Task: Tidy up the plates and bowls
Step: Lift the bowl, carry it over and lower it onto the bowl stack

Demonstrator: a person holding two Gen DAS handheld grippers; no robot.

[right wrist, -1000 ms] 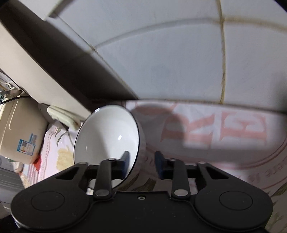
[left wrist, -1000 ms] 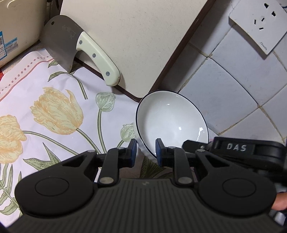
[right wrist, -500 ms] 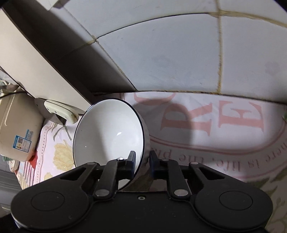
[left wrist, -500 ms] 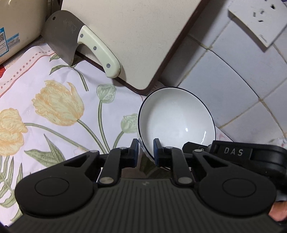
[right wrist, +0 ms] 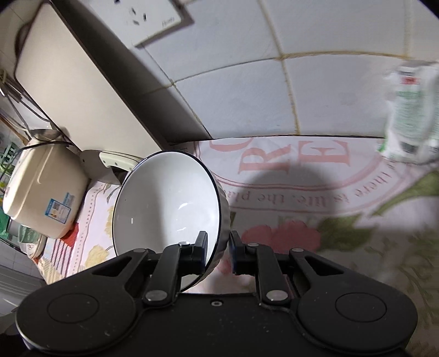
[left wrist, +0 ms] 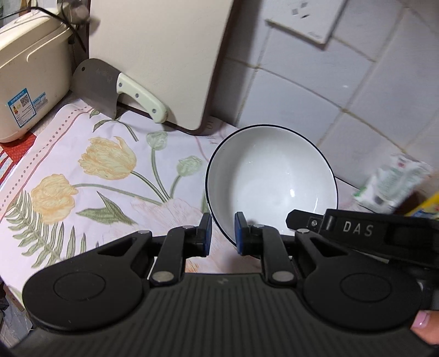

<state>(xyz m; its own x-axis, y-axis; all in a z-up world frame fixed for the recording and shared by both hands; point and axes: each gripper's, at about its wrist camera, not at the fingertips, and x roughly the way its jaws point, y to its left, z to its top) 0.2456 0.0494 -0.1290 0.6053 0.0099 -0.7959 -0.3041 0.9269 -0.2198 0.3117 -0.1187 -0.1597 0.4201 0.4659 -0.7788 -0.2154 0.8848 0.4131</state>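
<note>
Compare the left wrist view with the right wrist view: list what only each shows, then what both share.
Only the left wrist view: yellow tulips on the cloth, the cleaver's whole blade, and the right claw's arm marked DAS.
Only the right wrist view: big pink letters on the cloth and the bowl's dark shadow.
Both: the white bowl, gripped at its rim by each claw, plus cutting board, rice cooker and wall socket.

Both views dim, flat indoor light with a cool cast. Strong fisheye bend: tile wall (right wrist: 241, 90) grout lines curve, right wrist corners vignette to black. Motion blur at the edges: green-and-white packet (right wrist: 408, 109) smeared in both views, wall socket (left wrist: 304, 19) soft. Small glare spots inside the white bowl (left wrist: 271, 178). Round soft shadow falls on the tablecloth (right wrist: 288, 186) in the right wrist view. Gripper bodies stay sharp.
</note>
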